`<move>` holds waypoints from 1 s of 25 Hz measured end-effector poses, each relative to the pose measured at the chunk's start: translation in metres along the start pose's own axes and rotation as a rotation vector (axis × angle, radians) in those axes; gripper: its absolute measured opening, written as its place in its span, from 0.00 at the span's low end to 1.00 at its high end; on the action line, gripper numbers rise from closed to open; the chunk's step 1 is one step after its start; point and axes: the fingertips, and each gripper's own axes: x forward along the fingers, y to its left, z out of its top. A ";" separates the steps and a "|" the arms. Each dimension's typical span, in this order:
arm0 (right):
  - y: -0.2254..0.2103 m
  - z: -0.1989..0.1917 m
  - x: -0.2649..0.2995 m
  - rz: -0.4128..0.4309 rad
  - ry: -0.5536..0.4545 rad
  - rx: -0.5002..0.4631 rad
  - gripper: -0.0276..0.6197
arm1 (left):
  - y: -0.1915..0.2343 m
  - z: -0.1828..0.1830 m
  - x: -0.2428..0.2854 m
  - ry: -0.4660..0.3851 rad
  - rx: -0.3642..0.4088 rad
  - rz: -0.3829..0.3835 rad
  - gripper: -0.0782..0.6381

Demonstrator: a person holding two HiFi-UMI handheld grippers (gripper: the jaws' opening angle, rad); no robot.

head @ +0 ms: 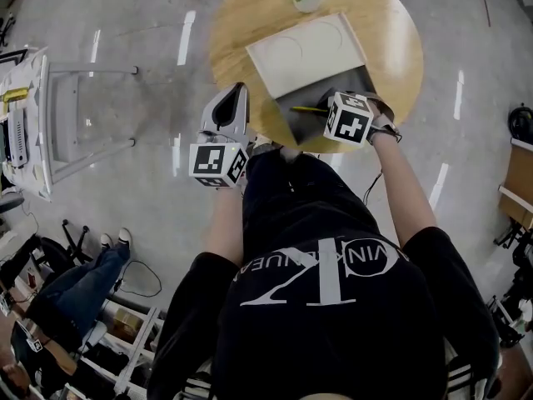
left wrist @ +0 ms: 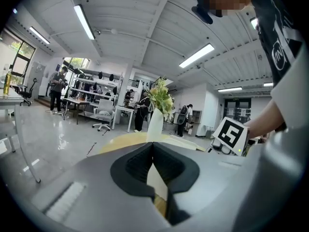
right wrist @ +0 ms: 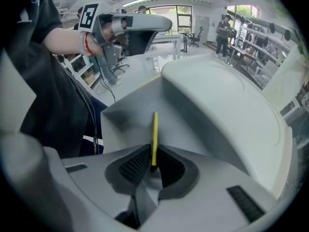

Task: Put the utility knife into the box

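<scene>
The right gripper (right wrist: 152, 167) pinches the yellow utility knife (right wrist: 154, 129) by its very end, over the open grey box (head: 333, 86) at upper centre; the left gripper (left wrist: 153, 161) is closed and empty; so thin a hold may let the knife swing or slip outside.

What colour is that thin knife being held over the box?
Yellow. The utility knife shows best in the right gripper view.

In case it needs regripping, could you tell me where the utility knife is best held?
By its near end, coming from the person's side: the utility knife is a thin strip pointing away over the box, its flat faces toward the pads. The right gripper is shut on that end.
</scene>
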 end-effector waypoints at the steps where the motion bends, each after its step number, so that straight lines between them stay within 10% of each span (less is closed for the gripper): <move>1: 0.000 0.000 0.001 0.003 0.001 0.002 0.13 | 0.000 0.000 -0.001 -0.001 0.000 0.000 0.12; 25: -0.015 0.000 -0.010 -0.081 -0.049 0.128 0.17 | 0.005 0.001 -0.008 0.010 -0.009 -0.036 0.12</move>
